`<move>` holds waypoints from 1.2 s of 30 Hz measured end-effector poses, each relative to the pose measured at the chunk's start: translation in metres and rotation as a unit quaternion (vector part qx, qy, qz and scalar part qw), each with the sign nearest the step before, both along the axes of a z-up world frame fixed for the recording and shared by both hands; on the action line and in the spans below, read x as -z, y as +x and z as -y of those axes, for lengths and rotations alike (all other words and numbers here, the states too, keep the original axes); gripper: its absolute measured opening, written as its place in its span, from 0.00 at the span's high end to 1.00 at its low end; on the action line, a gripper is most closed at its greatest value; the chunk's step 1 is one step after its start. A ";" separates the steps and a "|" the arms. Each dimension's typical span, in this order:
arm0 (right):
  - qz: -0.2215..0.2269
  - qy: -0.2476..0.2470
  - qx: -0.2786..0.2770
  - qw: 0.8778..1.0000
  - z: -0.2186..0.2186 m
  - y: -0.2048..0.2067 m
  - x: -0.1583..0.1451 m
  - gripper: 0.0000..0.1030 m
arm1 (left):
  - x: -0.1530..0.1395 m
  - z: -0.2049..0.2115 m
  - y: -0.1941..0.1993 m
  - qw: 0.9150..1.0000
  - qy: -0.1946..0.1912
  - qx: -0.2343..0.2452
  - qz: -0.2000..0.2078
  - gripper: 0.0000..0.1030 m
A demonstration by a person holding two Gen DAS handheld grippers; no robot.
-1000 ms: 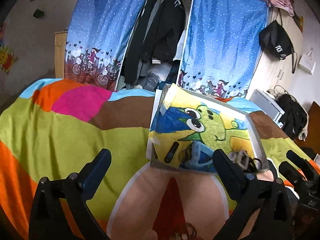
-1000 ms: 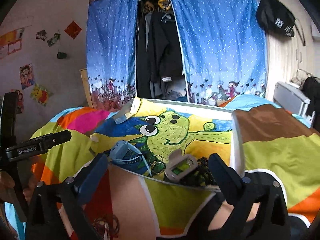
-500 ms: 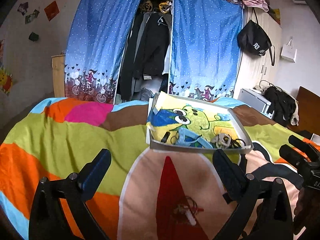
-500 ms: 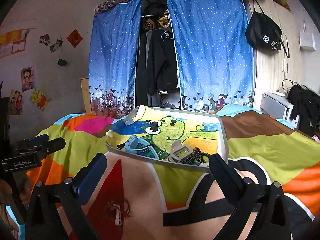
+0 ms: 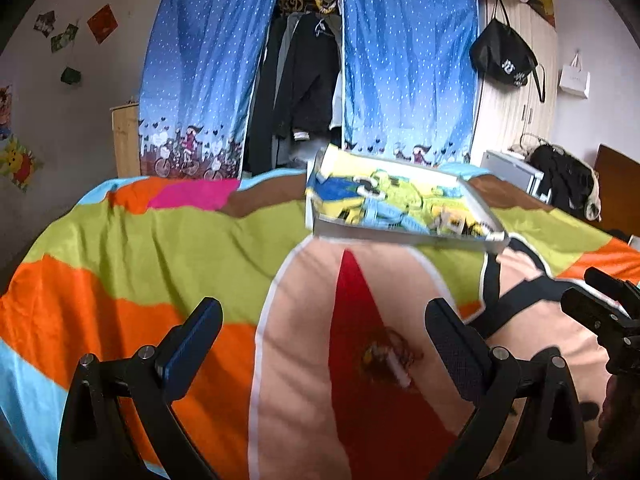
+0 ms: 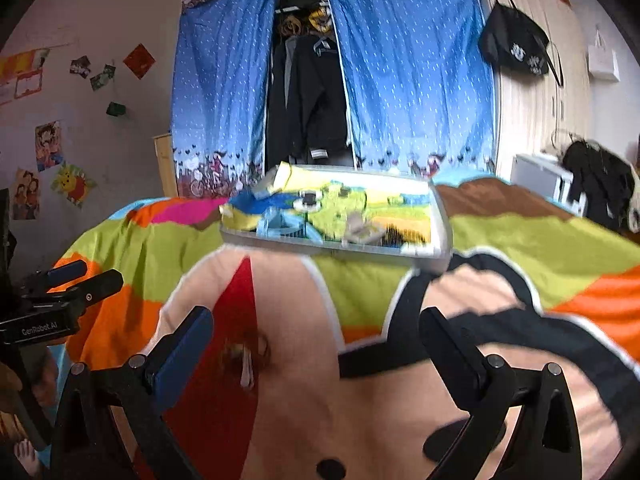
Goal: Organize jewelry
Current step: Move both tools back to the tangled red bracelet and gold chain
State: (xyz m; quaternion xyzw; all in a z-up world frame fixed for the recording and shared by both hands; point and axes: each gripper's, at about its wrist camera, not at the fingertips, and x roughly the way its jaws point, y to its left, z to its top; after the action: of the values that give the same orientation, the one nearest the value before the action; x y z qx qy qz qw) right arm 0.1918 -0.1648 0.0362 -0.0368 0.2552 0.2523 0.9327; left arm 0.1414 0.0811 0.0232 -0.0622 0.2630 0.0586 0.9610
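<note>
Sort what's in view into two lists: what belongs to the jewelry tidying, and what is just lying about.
For the job:
- tray with the cartoon lining, already holding small pieces
- tangled necklace loose on the bedspread
- left gripper and right gripper, both open and empty

Just lying about:
- black bag hanging on the wardrobe
- dark clothes heaped at the right
- wall pictures

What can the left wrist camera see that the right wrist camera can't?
Only the left wrist view shows the brown headboard. Only the right wrist view shows the cartoon posters on the wall. Both show the tray with the green cartoon, the tangled necklace on the red patch of the bedspread, and open grippers.
</note>
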 end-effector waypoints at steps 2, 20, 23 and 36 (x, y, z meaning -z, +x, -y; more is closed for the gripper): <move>-0.011 -0.002 0.006 1.000 0.002 -0.004 0.010 0.00 | 0.007 0.000 -0.004 1.000 0.000 -0.001 -0.011 0.04; -0.167 -0.053 0.045 0.984 0.009 -0.012 0.102 0.00 | 0.070 -0.008 -0.012 0.991 -0.022 0.011 -0.132 0.04; -0.176 -0.055 0.044 0.982 0.010 -0.012 0.108 0.00 | 0.077 -0.010 -0.013 0.990 -0.024 0.007 -0.138 0.04; -0.172 -0.065 0.038 0.982 0.004 -0.003 0.118 0.00 | 0.090 -0.011 0.000 0.989 -0.017 0.028 -0.146 0.04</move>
State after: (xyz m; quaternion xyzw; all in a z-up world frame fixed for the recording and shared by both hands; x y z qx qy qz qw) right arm 0.1886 -0.1692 -0.0818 -0.0439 0.4287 0.2024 0.8794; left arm 0.1419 0.0921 -0.0672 -0.0617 0.4034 0.0357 0.9122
